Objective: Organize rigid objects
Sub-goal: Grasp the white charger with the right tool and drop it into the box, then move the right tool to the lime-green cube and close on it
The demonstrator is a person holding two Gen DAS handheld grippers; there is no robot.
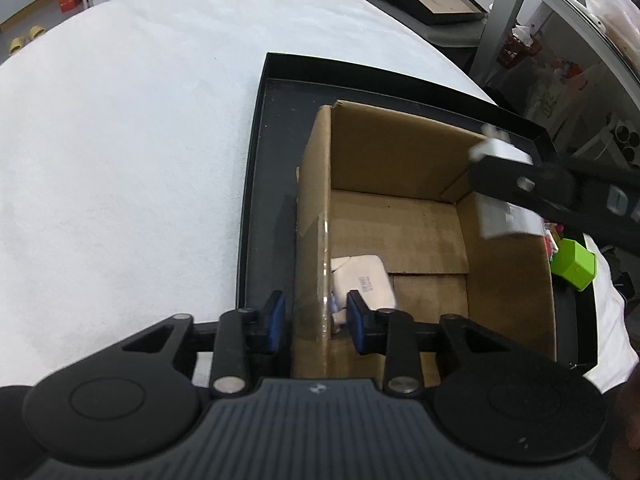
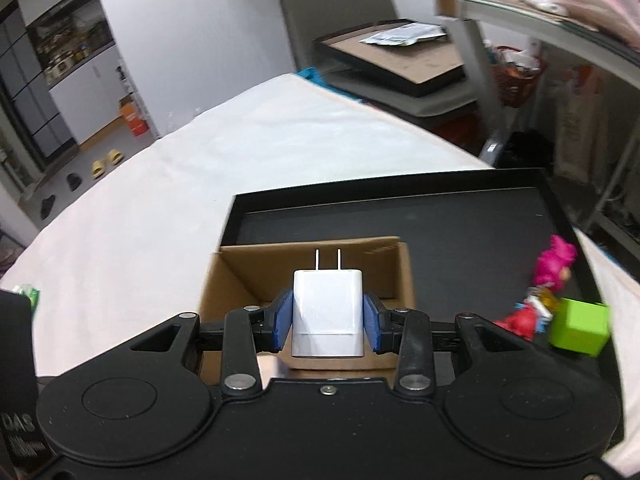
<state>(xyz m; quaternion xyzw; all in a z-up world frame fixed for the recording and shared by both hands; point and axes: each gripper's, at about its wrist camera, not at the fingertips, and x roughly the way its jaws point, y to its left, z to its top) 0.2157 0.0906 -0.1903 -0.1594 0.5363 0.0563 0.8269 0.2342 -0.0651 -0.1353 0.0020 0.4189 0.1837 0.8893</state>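
Observation:
An open cardboard box stands in a shallow black tray on the white-covered table. A white charger lies on the box floor by its left wall. My left gripper straddles that wall, one blue pad on each side with a small gap, so it is open. My right gripper is shut on a white plug adapter, prongs pointing forward, above the box's near edge. In the left wrist view the right gripper and adapter hover over the box's right side.
A green cube and a pink and red toy figure sit in the tray right of the box. A dark box with lettering stands at the left. Shelving and stacked trays lie beyond the table's far edge.

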